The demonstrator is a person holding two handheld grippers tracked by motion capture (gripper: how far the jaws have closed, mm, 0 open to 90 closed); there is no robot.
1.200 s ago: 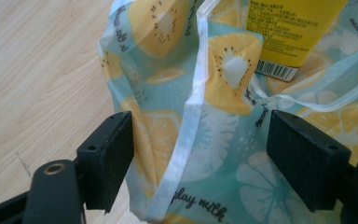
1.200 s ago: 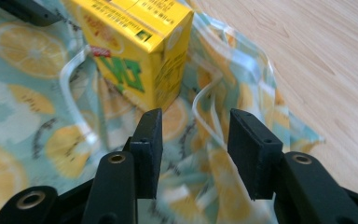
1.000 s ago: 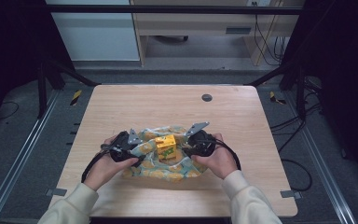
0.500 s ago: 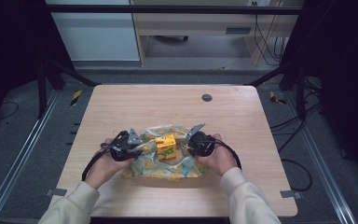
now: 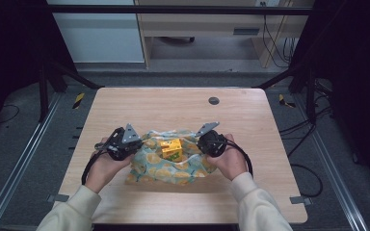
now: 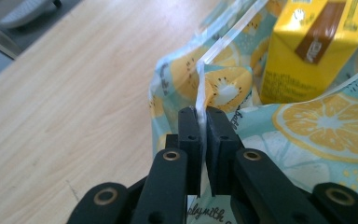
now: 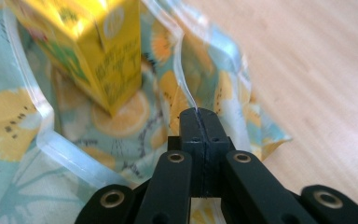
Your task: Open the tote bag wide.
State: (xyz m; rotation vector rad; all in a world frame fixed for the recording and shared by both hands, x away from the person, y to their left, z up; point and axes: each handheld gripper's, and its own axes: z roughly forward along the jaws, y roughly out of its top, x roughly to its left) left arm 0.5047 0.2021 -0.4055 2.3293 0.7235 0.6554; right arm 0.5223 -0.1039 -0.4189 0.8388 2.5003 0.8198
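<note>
bare table point(image 5: 173, 103) beyond bag point(image 5: 150, 168), carton point(image 5: 171, 148) between grippers

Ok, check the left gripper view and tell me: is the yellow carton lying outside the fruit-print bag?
No, the yellow carton stands inside the fruit-print bag, whose clear rim the left gripper pinches.

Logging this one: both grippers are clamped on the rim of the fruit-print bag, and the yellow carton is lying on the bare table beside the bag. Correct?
Not quite. The left gripper and the right gripper are each shut on the rim of the fruit-print bag, but the yellow carton stands inside the bag's opening, not on the bare table. The high view shows it, and both gripper views confirm the carton on the printed lining.
</note>
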